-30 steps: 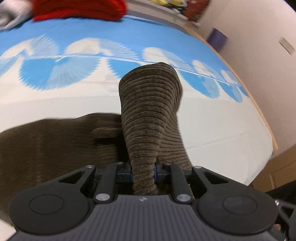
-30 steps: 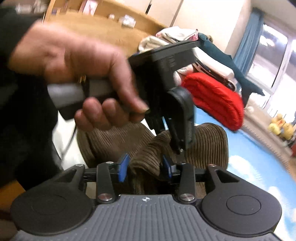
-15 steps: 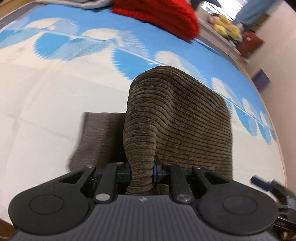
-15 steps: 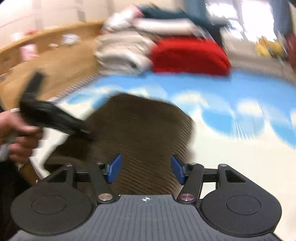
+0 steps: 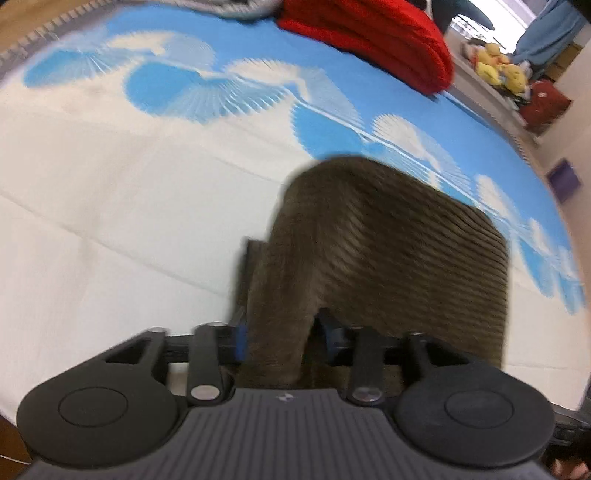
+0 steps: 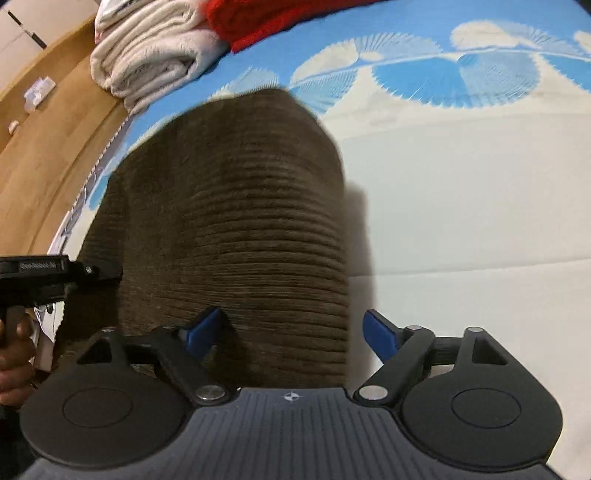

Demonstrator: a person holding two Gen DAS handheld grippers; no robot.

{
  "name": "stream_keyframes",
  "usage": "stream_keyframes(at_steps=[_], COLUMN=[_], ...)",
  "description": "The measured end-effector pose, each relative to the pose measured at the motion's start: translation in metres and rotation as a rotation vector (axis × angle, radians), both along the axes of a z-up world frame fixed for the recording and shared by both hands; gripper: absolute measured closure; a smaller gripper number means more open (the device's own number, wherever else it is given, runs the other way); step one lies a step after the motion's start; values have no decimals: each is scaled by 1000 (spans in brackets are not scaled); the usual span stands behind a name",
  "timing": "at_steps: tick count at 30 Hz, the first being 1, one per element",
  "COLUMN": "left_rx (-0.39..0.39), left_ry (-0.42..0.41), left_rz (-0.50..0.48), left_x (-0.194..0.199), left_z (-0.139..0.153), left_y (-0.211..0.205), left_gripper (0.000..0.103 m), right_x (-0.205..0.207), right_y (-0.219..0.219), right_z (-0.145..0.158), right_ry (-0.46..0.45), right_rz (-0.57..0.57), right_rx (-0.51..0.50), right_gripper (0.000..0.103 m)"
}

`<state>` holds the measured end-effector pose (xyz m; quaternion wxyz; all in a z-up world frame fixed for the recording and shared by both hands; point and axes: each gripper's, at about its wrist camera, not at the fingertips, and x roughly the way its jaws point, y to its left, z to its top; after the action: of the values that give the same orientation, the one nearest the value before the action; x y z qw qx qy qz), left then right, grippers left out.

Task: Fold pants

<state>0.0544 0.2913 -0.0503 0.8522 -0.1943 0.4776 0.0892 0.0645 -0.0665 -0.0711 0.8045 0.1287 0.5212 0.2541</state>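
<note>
Brown corduroy pants [image 5: 388,251] lie folded on the blue-and-white bed sheet [image 5: 110,206]. My left gripper [image 5: 282,338] has its jaws a little apart, with a fold of the near edge of the pants still between them. In the right wrist view the pants [image 6: 236,229] fill the middle. My right gripper [image 6: 291,332] is open wide, with the pants' near edge between the blue pads [image 6: 380,334] and untouched by them. The left gripper's body and the hand that holds it show at the left edge [image 6: 40,280].
A red folded blanket [image 5: 369,33] lies at the far side of the bed, with white folded towels [image 6: 147,55] beside it. Yellow plush toys [image 5: 498,70] sit on a shelf beyond. A wooden bed frame [image 6: 44,147] runs along the left.
My right gripper has opened wide and let go of the pants. My left gripper's jaws have parted from a tight pinch. The raised fold has come down onto the bed.
</note>
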Motion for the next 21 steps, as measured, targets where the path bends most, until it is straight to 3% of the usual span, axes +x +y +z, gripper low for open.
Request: stream_keyframes(at_steps=[2, 3, 12, 14, 15, 16, 18, 21], left_rx=[44, 45, -91, -107, -113, -114, -88, -67], left_ry=[3, 5, 119, 138, 146, 150, 141, 110], left_rz=[15, 20, 21, 40, 49, 56, 53, 31], left_x=[0, 0, 16, 21, 23, 25, 29, 36], left_z=[0, -1, -32, -38, -40, -41, -37, -29], left_y=[1, 3, 8, 9, 9, 7, -1, -20], left_gripper=[29, 26, 15, 15, 16, 20, 27, 43], right_x=[8, 8, 17, 19, 17, 14, 11, 10], right_y=[14, 14, 33, 36, 36, 37, 38, 37], right_z=[-10, -10, -18, -15, -12, -7, 5, 24], right_ry=[20, 20, 23, 13, 1, -18, -64, -136], right_rz=[1, 1, 20, 24, 27, 33, 53, 81], right_rx=[-16, -16, -46, -45, -41, -36, -24, -34], right_gripper=[14, 14, 14, 24, 36, 48, 60, 67])
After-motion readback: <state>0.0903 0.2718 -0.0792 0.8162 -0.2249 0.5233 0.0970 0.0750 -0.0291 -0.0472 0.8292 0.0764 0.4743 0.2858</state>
